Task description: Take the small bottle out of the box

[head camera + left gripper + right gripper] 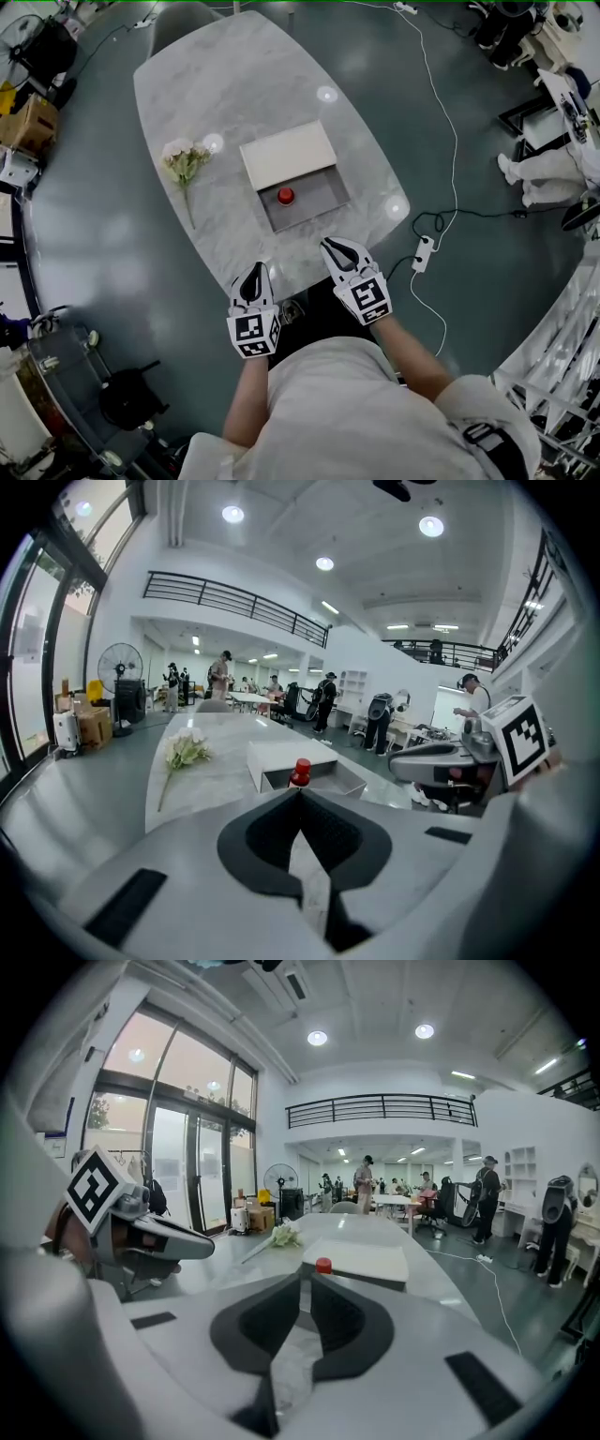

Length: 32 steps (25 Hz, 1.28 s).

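Observation:
A small bottle with a red cap stands in an open grey box on the marble table; the box's white lid lies across its far half. In the left gripper view the bottle rises just beyond the jaw tips; in the right gripper view only its red cap shows. Both grippers hover over the table's near edge, short of the box. My left gripper is shut and holds nothing. My right gripper is shut and holds nothing too.
A bunch of white flowers lies on the marble table left of the box. A power strip and white cable run over the floor to the right. Chairs, carts and people stand around the room's edges.

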Each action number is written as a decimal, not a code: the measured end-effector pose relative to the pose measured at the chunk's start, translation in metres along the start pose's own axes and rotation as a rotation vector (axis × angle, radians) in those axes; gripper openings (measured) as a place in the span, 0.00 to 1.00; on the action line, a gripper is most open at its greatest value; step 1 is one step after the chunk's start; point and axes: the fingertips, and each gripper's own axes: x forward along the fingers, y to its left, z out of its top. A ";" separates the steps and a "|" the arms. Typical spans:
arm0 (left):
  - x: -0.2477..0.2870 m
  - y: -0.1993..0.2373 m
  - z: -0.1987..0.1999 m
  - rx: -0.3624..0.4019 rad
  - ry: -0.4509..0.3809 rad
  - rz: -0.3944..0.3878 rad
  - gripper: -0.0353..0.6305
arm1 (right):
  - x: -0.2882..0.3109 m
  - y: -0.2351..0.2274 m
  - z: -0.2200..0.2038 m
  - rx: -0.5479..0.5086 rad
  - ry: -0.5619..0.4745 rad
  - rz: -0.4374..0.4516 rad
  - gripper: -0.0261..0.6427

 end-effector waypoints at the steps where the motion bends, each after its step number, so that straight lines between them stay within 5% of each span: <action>1: 0.002 0.001 0.001 -0.003 0.005 0.007 0.09 | 0.005 -0.003 0.000 0.001 0.004 0.010 0.08; 7: 0.018 0.007 0.003 -0.019 0.028 0.036 0.09 | 0.033 -0.019 0.003 -0.005 0.019 0.057 0.09; 11: 0.022 0.017 0.004 -0.023 0.041 0.060 0.09 | 0.054 -0.018 0.002 -0.006 0.046 0.107 0.22; 32: 0.030 0.053 0.008 -0.064 0.074 0.177 0.09 | 0.127 -0.024 0.008 -0.073 0.117 0.213 0.27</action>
